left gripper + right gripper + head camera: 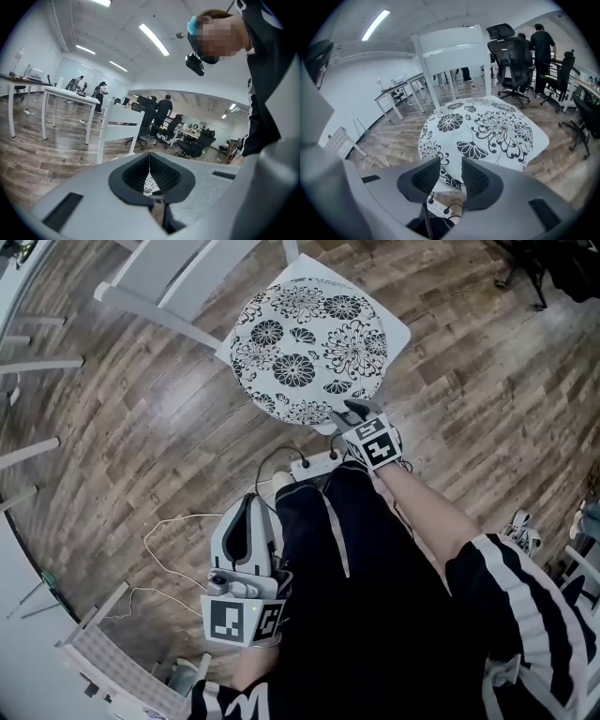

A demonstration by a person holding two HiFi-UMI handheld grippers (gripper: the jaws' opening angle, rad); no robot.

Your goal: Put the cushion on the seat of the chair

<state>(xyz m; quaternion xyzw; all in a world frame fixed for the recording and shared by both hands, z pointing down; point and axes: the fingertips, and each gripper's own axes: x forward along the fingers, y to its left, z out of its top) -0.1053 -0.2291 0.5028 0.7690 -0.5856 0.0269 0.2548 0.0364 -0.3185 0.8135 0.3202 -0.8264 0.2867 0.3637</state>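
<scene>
My right gripper (354,413) hangs with its jaws spread and empty at the near edge of the cushion (309,343), which lies just beyond on the chair (401,334) seat. My left gripper (249,512) is pressed together, well apart.

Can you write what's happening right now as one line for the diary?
cushion: lying on chair seat | right gripper: open, empty, by cushion's near edge | left gripper: shut, empty

The chair's seat (397,331) is almost wholly covered by the cushion (309,348); only a white corner is seen. Behind the cushion, the chair's back (159,273) is cut by the picture's edge. Before it, a power strip (314,465) is partly hidden by a trouser leg (356,559).
</scene>
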